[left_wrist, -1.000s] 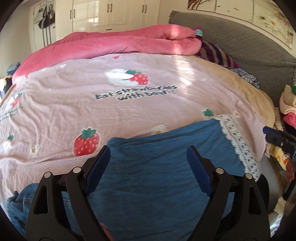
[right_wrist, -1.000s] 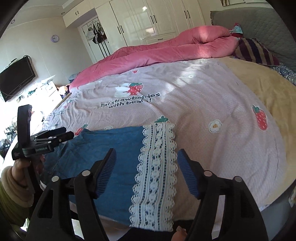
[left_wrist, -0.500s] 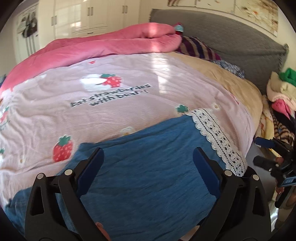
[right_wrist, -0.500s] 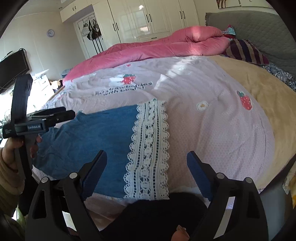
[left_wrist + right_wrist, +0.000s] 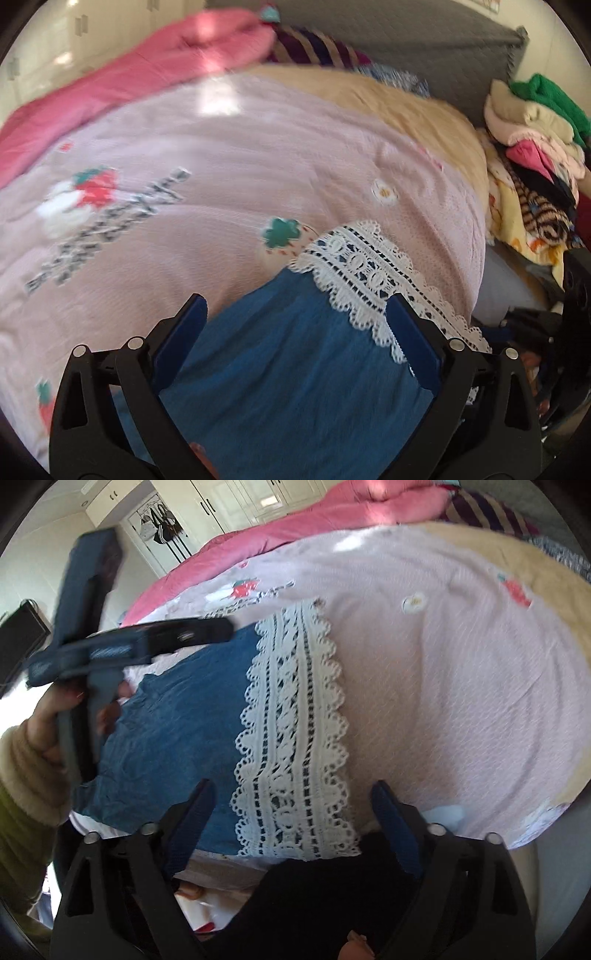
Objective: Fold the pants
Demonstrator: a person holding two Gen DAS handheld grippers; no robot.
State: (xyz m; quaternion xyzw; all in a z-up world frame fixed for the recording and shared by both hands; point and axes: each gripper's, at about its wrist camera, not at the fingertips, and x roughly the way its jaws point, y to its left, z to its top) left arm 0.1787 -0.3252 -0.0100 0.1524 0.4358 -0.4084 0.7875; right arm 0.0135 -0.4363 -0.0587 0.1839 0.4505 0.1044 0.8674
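Note:
Blue denim pants (image 5: 295, 369) with a wide white lace hem (image 5: 369, 273) lie flat on the pink strawberry bedspread (image 5: 221, 166), near the bed's front edge. My left gripper (image 5: 295, 306) hovers over the blue cloth beside the lace, jaws wide open and empty. In the right wrist view the same pants (image 5: 177, 716) and lace hem (image 5: 291, 720) fill the middle. My right gripper (image 5: 293, 790) hangs over the lace's near end. Its jaws are closing, and the pads are not pressing on the cloth. A hand holds the left gripper (image 5: 218, 631) above the pants' far edge.
A rolled pink quilt (image 5: 166, 62), a striped pillow (image 5: 317, 51) and a grey headboard (image 5: 406, 40) bound the back of the bed. A pile of clothes (image 5: 535, 147) sits to the right of the bed. White wardrobes (image 5: 221, 502) and a dark screen (image 5: 18, 638) stand at the left.
My left gripper has swung right to the lace hem and opened wider. My right gripper has sunk toward the lace's near end, its jaws widening and then narrowing.

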